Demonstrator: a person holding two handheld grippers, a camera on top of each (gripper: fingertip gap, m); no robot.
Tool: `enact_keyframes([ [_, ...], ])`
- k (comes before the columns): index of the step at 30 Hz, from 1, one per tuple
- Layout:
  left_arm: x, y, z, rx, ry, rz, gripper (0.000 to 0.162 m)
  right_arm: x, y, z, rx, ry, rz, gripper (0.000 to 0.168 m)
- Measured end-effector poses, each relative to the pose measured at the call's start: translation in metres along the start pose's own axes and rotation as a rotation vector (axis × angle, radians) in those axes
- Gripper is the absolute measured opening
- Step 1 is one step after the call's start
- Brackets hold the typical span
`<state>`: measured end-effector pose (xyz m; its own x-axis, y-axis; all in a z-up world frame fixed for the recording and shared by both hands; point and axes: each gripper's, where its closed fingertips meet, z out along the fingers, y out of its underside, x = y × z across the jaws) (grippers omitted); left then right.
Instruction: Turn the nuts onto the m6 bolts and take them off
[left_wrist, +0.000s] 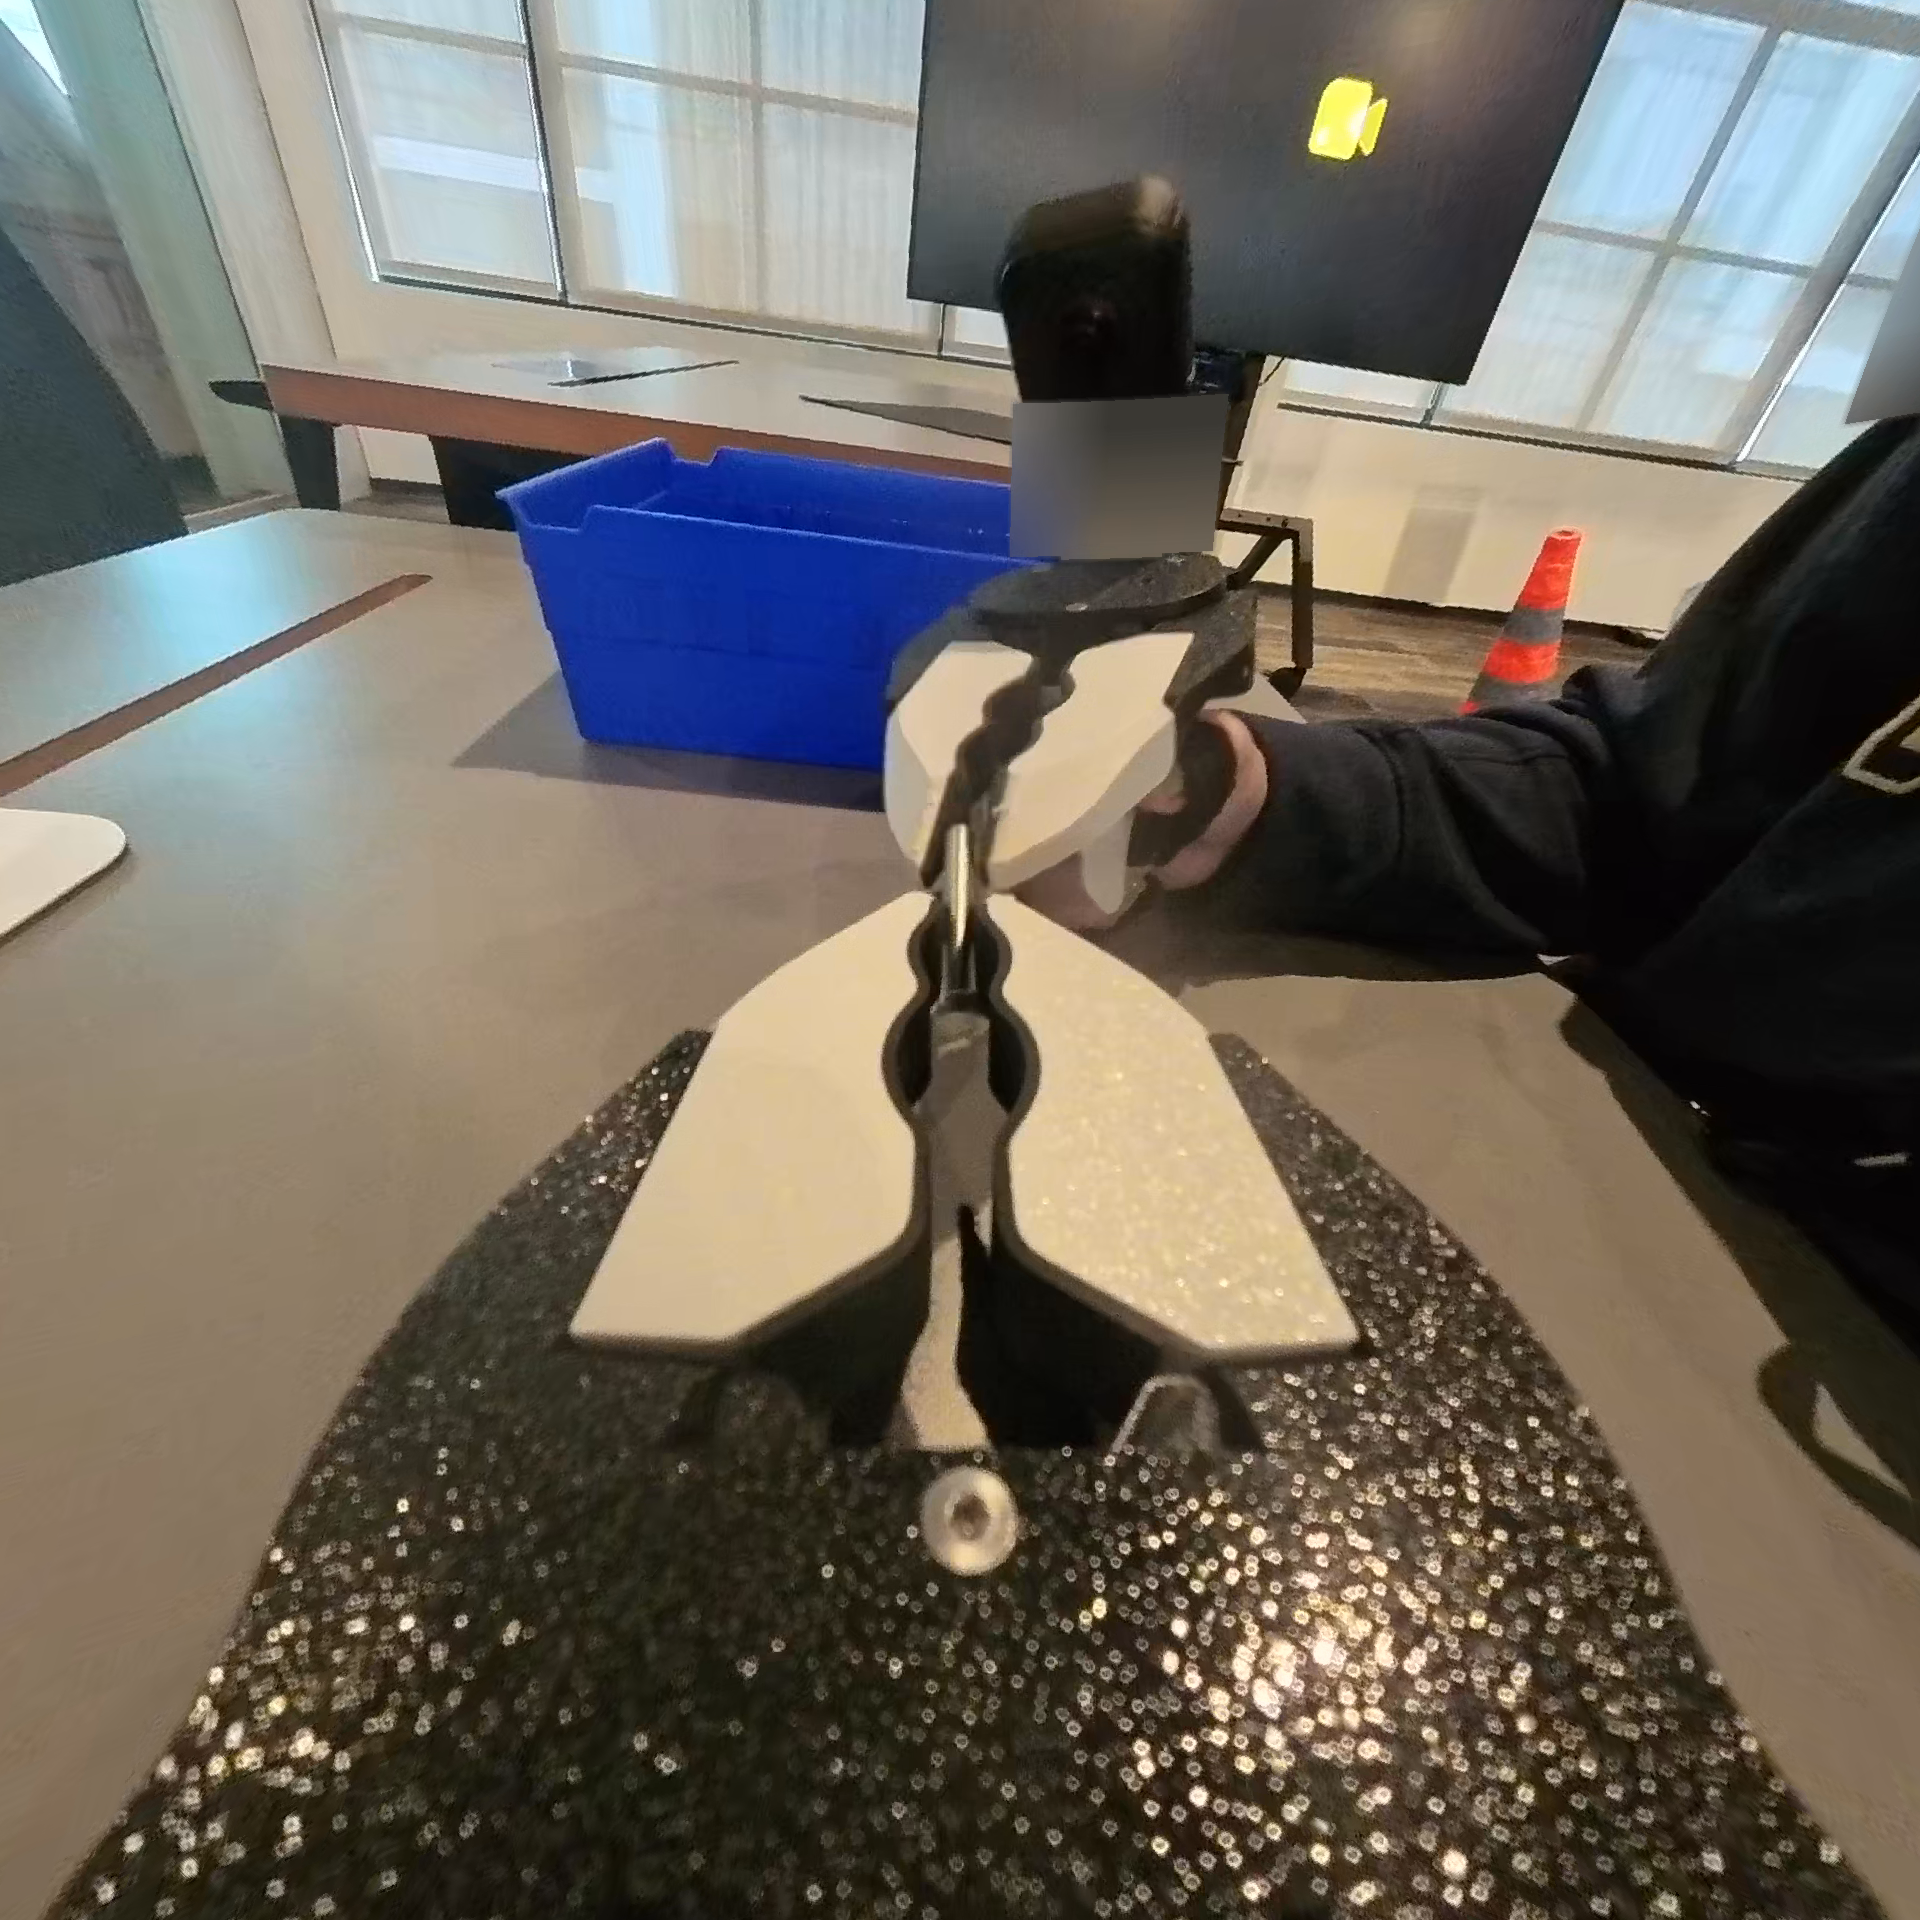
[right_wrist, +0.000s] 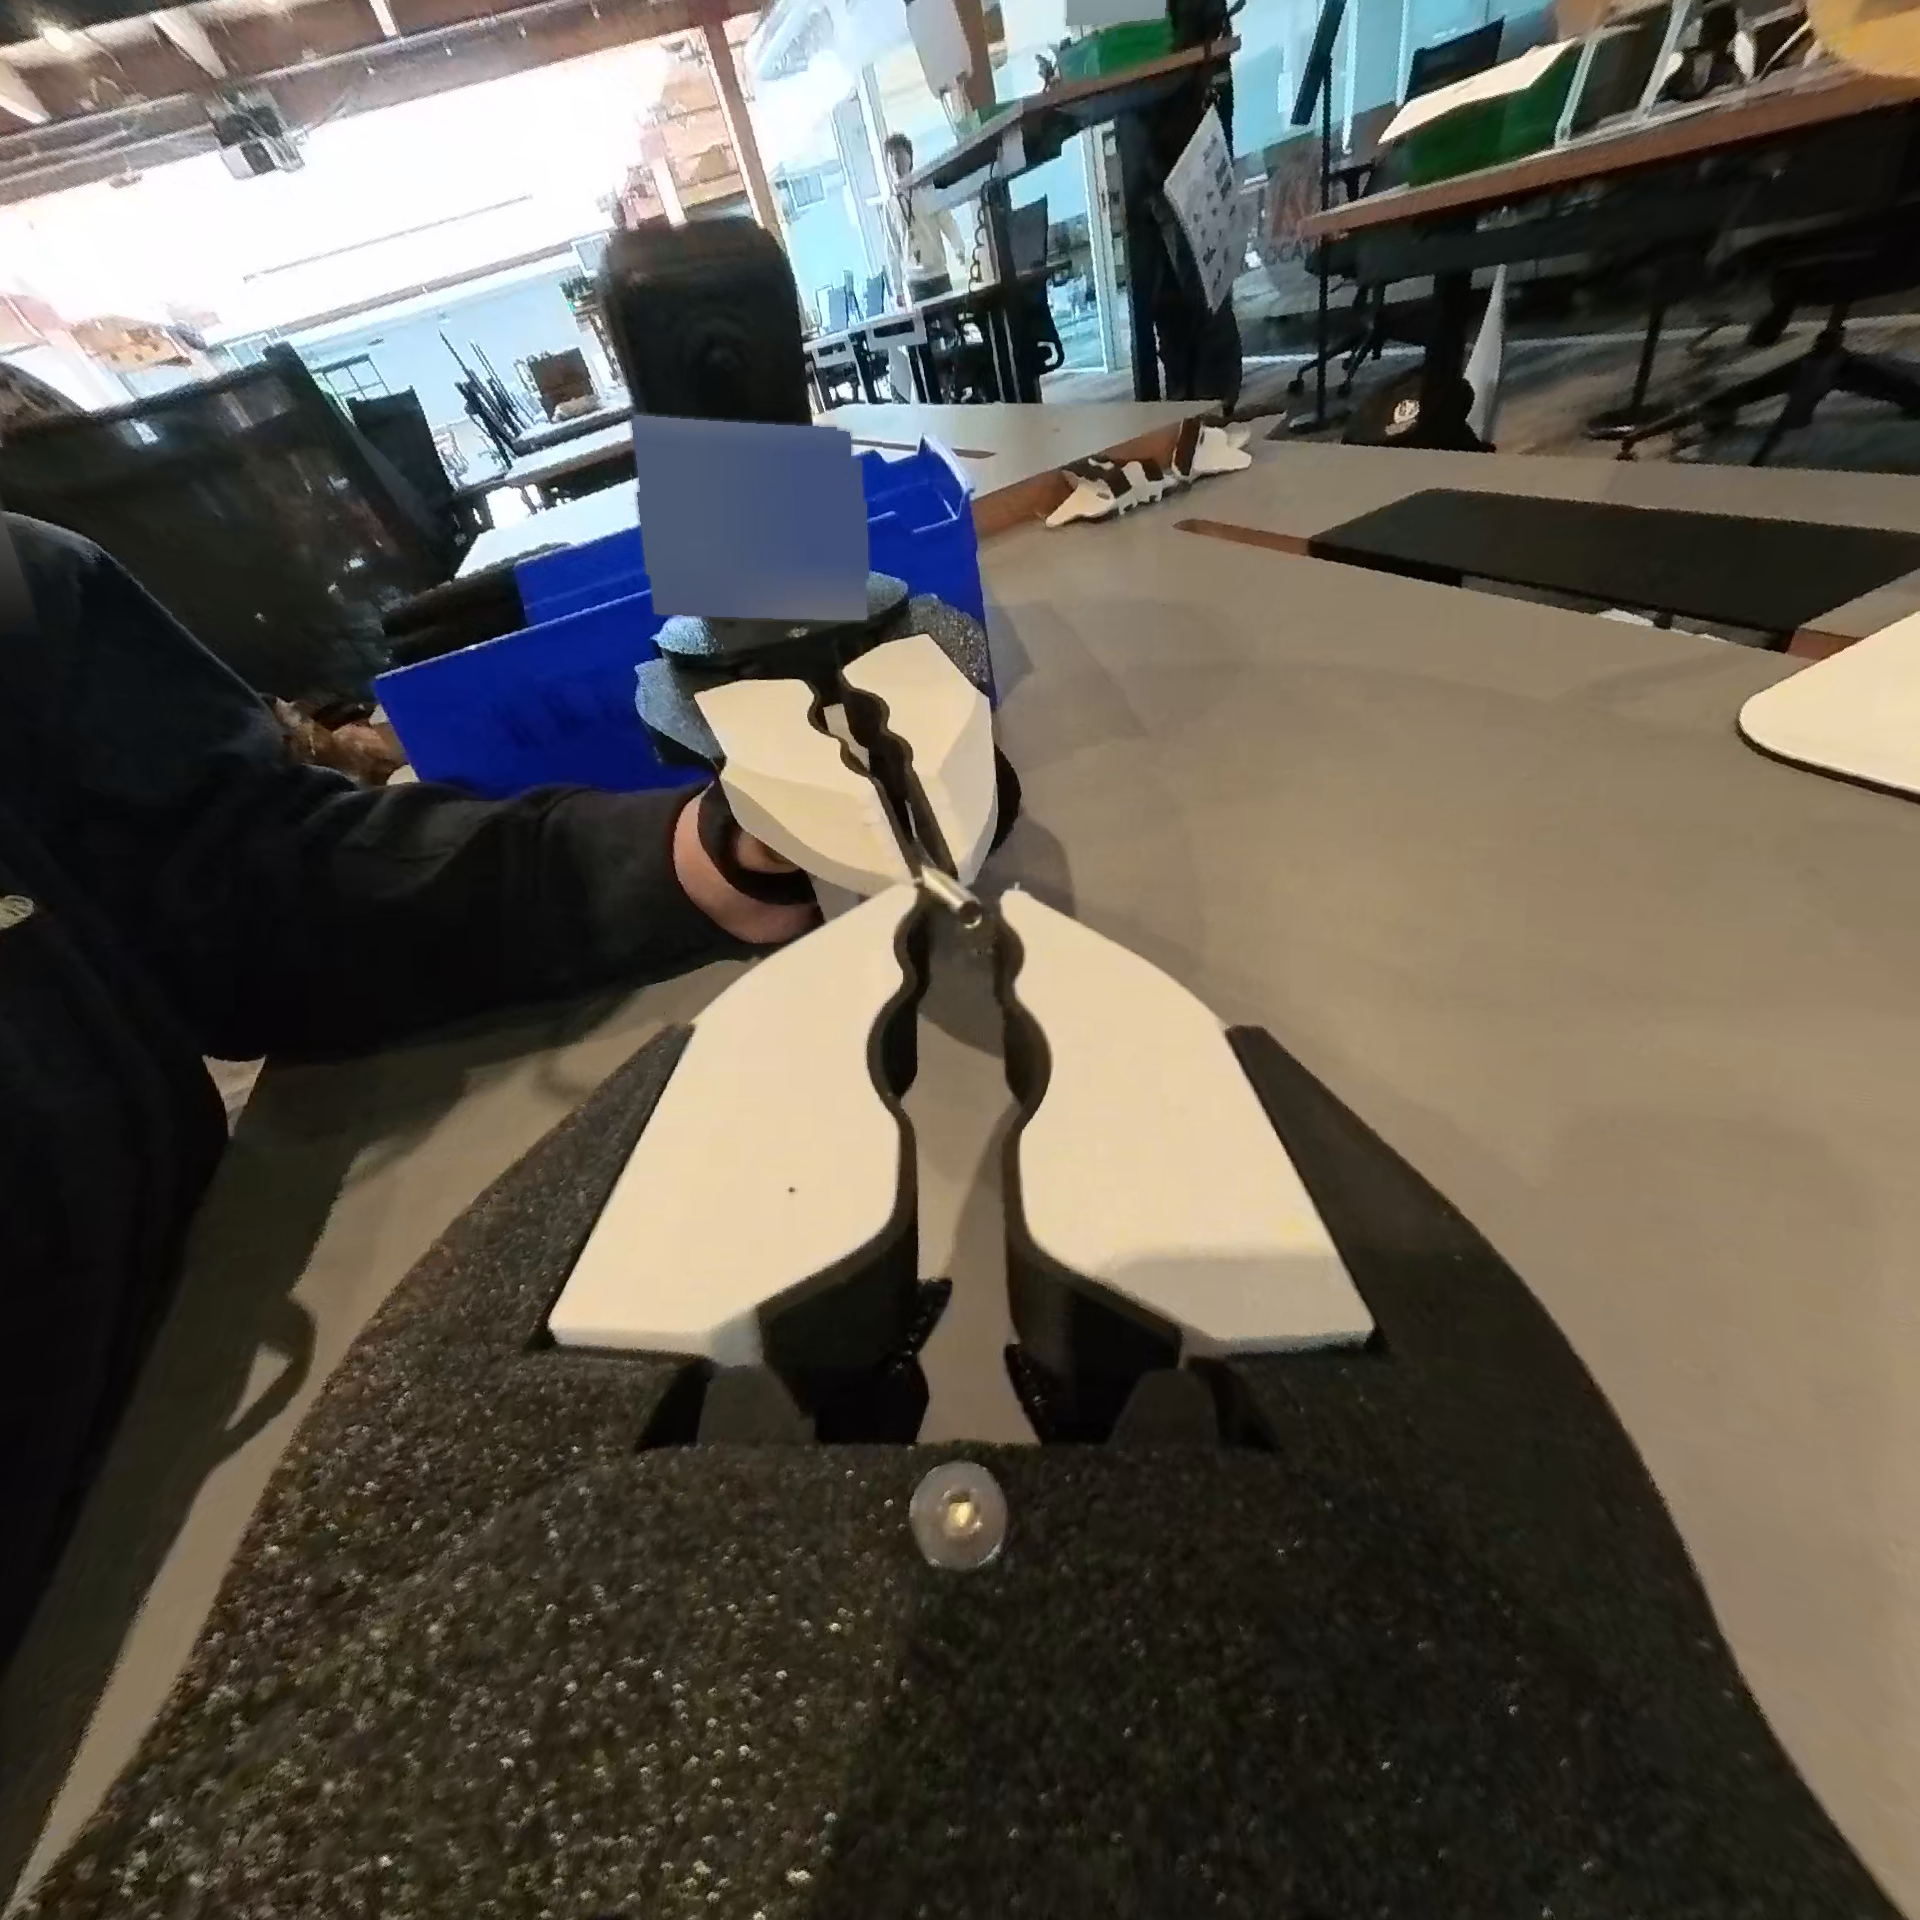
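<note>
My two grippers meet tip to tip a little above the grey table (left_wrist: 312, 987). My left gripper (left_wrist: 956, 920) is shut on a silver M6 bolt (left_wrist: 962, 888), whose shaft sticks out past its fingertips. It also shows in the right wrist view (right_wrist: 914, 868), with the bolt (right_wrist: 945, 896) pointing at my right gripper (right_wrist: 958, 923). The right gripper is closed on a small grey nut (right_wrist: 974, 938) at the bolt's end. It also shows in the left wrist view (left_wrist: 961, 857). Most of the nut is hidden by the fingertips.
A blue bin (left_wrist: 727, 623) stands behind the grippers, also in the right wrist view (right_wrist: 520, 707). A white board (right_wrist: 1839, 707) and a black mat (right_wrist: 1621, 561) lie on the table (right_wrist: 1351, 831). A dark sleeve (left_wrist: 1558, 810) holds each gripper. An orange cone (left_wrist: 1538, 613) stands on the floor. Both grippers' tips are close together, under 4 cm apart.
</note>
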<state>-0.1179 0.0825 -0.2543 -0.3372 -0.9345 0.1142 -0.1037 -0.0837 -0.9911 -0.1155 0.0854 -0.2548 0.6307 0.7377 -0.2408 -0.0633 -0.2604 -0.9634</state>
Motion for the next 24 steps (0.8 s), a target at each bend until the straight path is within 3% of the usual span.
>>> enact_keyframes([
  [11, 0.002, 0.001, 0.002, -0.011, -0.005, 0.034, 0.005, -0.002, -0.005, -0.005, 0.018, -0.036, 0.003, 0.005],
  [13, 0.000, 0.003, 0.004, -0.028, -0.044, 0.058, 0.006, 0.000, -0.005, -0.006, 0.008, 0.004, -0.057, 0.005],
  [17, -0.008, 0.017, 0.013, -0.143, -0.159, 0.140, 0.034, 0.011, 0.000, -0.010, -0.083, 0.157, -0.266, 0.005],
  [21, -0.017, 0.043, 0.018, -0.352, -0.278, 0.339, 0.035, 0.011, 0.005, -0.010, -0.182, 0.243, -0.445, 0.005],
  [24, -0.017, 0.050, 0.021, -0.412, -0.304, 0.398, 0.034, 0.009, 0.011, -0.006, -0.245, 0.263, -0.522, 0.005],
])
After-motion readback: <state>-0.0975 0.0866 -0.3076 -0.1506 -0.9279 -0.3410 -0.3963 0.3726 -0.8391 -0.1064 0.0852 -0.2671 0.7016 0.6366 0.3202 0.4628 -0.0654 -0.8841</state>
